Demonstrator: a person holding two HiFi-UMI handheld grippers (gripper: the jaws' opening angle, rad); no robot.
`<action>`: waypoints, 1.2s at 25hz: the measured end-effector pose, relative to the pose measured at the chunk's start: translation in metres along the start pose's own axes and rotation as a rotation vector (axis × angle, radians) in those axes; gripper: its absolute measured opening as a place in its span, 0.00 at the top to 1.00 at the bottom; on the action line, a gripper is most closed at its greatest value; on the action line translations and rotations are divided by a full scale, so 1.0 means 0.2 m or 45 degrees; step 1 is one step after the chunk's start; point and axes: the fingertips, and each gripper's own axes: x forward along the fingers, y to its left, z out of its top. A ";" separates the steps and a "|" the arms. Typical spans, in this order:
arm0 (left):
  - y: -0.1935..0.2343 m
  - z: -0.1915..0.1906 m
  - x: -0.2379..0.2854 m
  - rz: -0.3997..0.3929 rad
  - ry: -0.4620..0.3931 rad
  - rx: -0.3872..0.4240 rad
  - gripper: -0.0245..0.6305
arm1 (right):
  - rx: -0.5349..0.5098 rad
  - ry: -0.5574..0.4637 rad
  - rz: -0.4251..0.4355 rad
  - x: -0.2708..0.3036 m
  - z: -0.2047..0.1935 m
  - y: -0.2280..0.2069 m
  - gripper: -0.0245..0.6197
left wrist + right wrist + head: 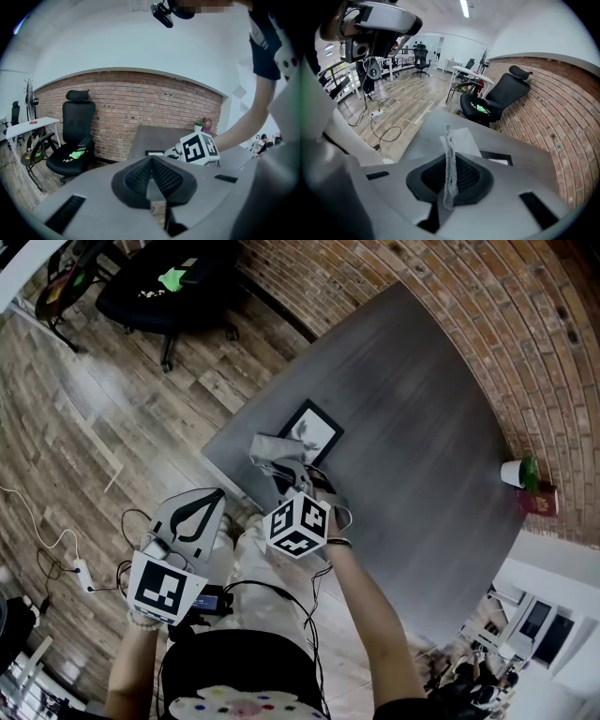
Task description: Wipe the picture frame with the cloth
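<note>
1. Right gripper clenched on the cloth: a grey fold is pinched edge-on between the pads, and its free part spreads on the table beyond the tips.
2. Picture frame is black-rimmed and lies flat on the grey table near the table's front corner, at about 1 o'clock from the cloth in the head view. It is just beside the cloth; I cannot tell whether they touch.
3. Step in hand, as I judge it: carry the cloth onto the frame; wiping not yet begun.
4. To do it well:
   - keep the pinch firm so the fold does not slip
   - lower the tips so the loose cloth lies flat on the glass, not bunched
   - sweep toward 1 o'clock with light pressure
   - the frame is unheld, so a hard push could slide it.
5. Left gripper has its pads together on nothing and is held off the table at 8 o'clock from the right one. It could steady the frame's edge.
6. Office chair at 10 o'clock on the wood floor; potted plant at 3 o'clock by the brick wall.
</note>
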 end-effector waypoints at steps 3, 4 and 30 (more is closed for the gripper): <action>-0.01 0.00 0.00 -0.006 0.001 0.003 0.95 | 0.009 0.013 0.009 -0.01 -0.03 0.03 0.94; -0.01 0.00 0.00 -0.008 0.001 0.002 0.95 | 0.016 0.017 0.011 -0.02 -0.04 0.04 0.94; -0.02 0.03 0.04 -0.007 -0.007 0.004 0.95 | 0.002 0.036 -0.415 -0.29 -0.12 -0.56 0.94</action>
